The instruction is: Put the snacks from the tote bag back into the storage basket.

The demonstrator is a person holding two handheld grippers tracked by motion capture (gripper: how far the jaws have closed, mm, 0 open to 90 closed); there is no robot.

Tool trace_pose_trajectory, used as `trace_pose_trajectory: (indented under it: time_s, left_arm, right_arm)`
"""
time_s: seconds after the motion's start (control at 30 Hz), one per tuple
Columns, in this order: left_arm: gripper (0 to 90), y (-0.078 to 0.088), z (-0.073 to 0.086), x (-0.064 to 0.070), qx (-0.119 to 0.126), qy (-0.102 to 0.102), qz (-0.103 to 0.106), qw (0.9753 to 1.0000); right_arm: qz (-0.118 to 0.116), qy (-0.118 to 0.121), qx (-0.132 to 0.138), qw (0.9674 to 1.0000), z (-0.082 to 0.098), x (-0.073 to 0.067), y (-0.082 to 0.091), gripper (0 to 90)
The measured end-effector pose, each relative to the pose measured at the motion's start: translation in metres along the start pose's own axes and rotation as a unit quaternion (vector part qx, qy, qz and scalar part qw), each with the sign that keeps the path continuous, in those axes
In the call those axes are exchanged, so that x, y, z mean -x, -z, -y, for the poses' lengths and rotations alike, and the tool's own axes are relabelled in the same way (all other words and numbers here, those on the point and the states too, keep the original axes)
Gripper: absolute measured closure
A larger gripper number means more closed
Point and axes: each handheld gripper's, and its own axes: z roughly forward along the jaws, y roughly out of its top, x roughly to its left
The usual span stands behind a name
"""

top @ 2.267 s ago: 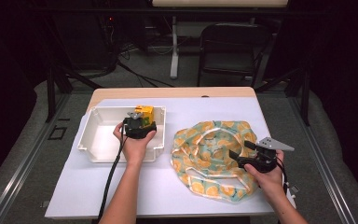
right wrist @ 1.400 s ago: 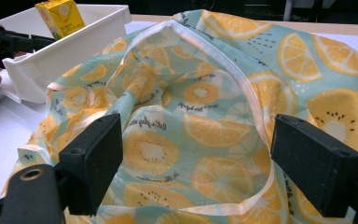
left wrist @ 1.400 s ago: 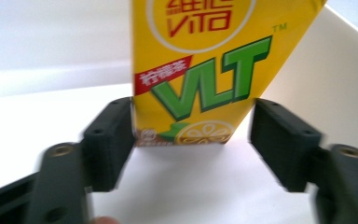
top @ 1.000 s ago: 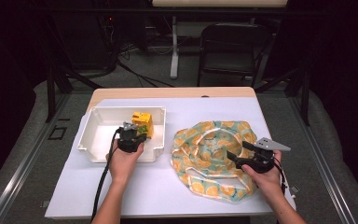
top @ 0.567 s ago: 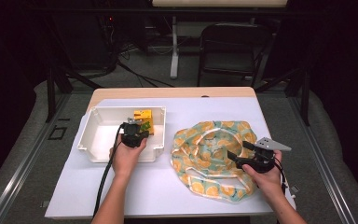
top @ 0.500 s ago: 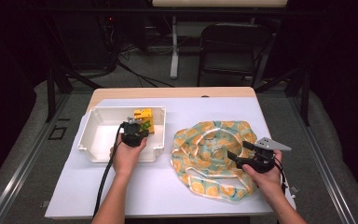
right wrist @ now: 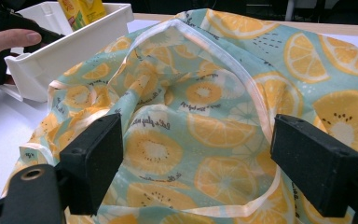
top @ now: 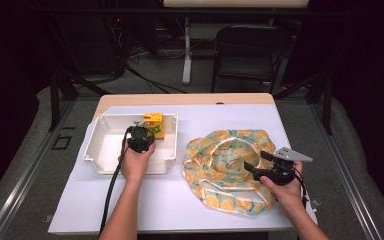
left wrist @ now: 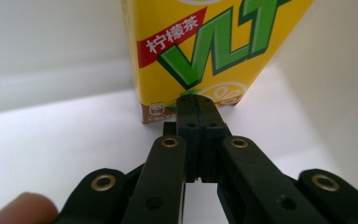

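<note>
Dark room, white-covered table [top: 130, 210]. My left gripper [left wrist: 196, 105] clenched empty, tips near yellow lemon-tea carton [left wrist: 200, 46] standing in white plastic bin [top: 105, 150]. Right gripper [right wrist: 196, 163] released, over orange-print fabric bag [right wrist: 205, 93]. Reach step, I judge; next: spread left jaws, straddle carton.

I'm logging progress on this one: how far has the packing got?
Early. Nothing looks packed: the carton stands upright in the white bin, and the fruit-print bag lies open on the table. In hand: the left hand-held gripper is shut just in front of the carton, holding nothing; the right hand-held gripper is open over the bag's mouth. Probably left: gripping the carton and moving it into the bag.
</note>
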Motion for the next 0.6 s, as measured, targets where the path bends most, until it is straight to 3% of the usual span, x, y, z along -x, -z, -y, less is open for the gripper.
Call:
trace_pose_trajectory:
  time_s: [0.1,0.23,0.33,0.47,0.6]
  left_arm:
    - [90.0,-0.004,0.0,0.0,0.0,0.011,0.006,0.9999]
    - [89.6,-0.006,0.0,-0.001,0.004,0.023,0.0,0.9997]
    - [87.8,-0.005,0.0,-0.001,0.006,0.022,0.002,0.9997]
    - [75.3,0.0,0.0,0.004,0.014,-0.004,-0.004,0.9999]
    - [56.3,0.008,0.0,0.007,0.031,0.003,-0.008,0.9995]
  right_arm:
    - [0.0,0.0,0.0,1.0,0.0,0.0,0.0,16.7]
    - [0.002,-0.002,0.001,1.0,0.0,0.001,0.001,16.7]
    - [0.002,-0.001,0.0,1.0,0.0,0.002,0.001,16.7]
    - [0.002,-0.001,0.0,1.0,0.0,0.002,0.001,16.7]
    - [0.002,-0.002,0.001,1.0,0.0,0.001,0.001,16.7]
